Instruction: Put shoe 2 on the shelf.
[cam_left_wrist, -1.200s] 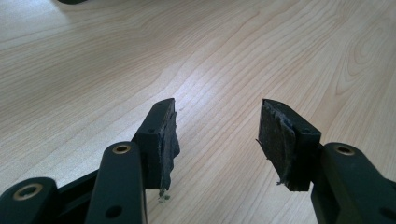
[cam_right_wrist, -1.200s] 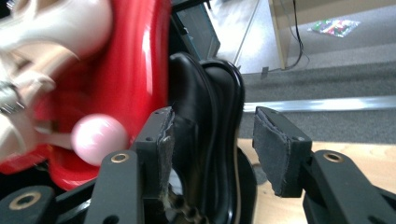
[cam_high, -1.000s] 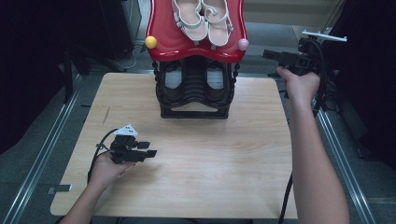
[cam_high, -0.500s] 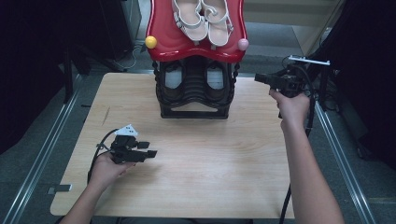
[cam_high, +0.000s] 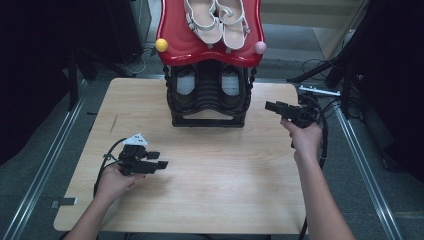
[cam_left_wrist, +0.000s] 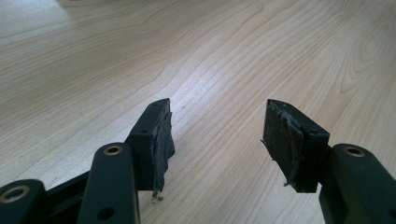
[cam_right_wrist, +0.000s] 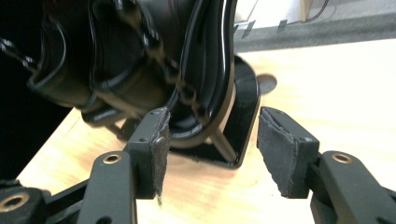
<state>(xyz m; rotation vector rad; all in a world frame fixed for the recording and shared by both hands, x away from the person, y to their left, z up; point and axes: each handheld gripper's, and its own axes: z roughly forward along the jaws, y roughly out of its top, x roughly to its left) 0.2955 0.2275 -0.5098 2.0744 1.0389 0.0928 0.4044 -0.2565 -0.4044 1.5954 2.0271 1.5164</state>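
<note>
High view: approach step, by the look of it. Right gripper (cam_high: 270, 106) held just right of the black shoe rack (cam_high: 207, 102) and aimed at its side, jaws spread after just opening, nothing between them. Left gripper (cam_high: 161, 160) resting on the table (cam_high: 210, 195) well in front of the rack and to its left, also just opened and empty. White sandals (cam_high: 217, 22) on the rack's red top shelf (cam_high: 210, 52). Left gripper view: left gripper (cam_left_wrist: 217, 126) wide apart over bare wood. Right gripper view: right gripper (cam_right_wrist: 212, 135) framing the rack's (cam_right_wrist: 140, 56) lower corner without touching. Next move probably calls for closing in and choosing a hold. No readable brand, label or writing anywhere.
</note>
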